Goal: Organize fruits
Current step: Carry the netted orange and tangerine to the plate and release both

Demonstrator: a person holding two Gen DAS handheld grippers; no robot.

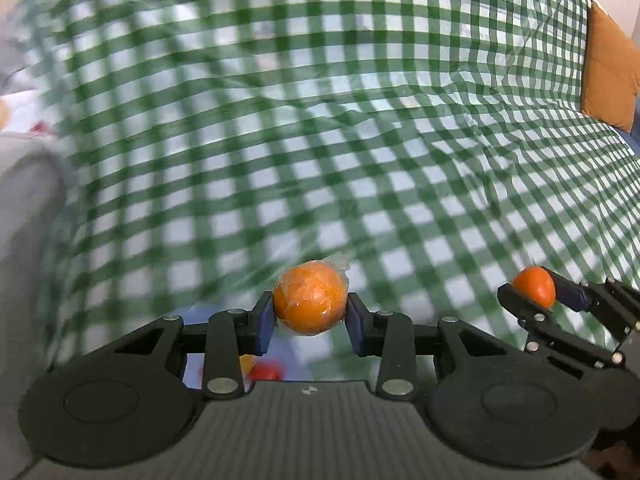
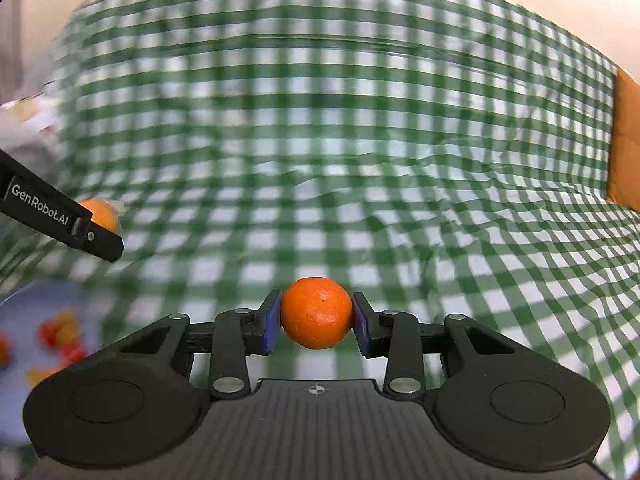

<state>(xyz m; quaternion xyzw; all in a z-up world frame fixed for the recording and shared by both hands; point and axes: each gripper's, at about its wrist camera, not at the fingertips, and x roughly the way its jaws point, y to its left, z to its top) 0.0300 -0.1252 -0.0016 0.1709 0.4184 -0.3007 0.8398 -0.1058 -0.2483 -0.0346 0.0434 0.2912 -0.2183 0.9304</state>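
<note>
Green-and-white checked cloth (image 2: 360,160), rumpled and blurred with motion, covers the tabletop across both wrist views; an orange-brown cushion (image 1: 608,76) lies at its edge near 2 o'clock. Left tongs (image 1: 311,312) pinch a film-wrapped orange (image 1: 310,300) between blue pads (image 1: 265,322), one pad at 9 o'clock and one at 3 o'clock of the fruit, which is held clear of the cloth. Right tongs (image 2: 316,322) pinch a bare orange (image 2: 317,312) in the same manner. From the left wrist view the right tongs (image 1: 534,294) and their fruit (image 1: 534,286) appear at 4 o'clock; from the right wrist view the left tongs (image 2: 106,224) with the wrapped fruit (image 2: 100,214) appear at 9 o'clock. A pale blue plate (image 2: 24,308) carrying blurred red and orange pieces, too smeared to identify, lies at 8 o'clock of the right tongs and shows just below the left tongs between their linkages (image 1: 264,368). Both fruits are near-spherical, so no long axis governs release. Judged from this layout, the left tongs are the nearer to the plate, if that is the destination.
</note>
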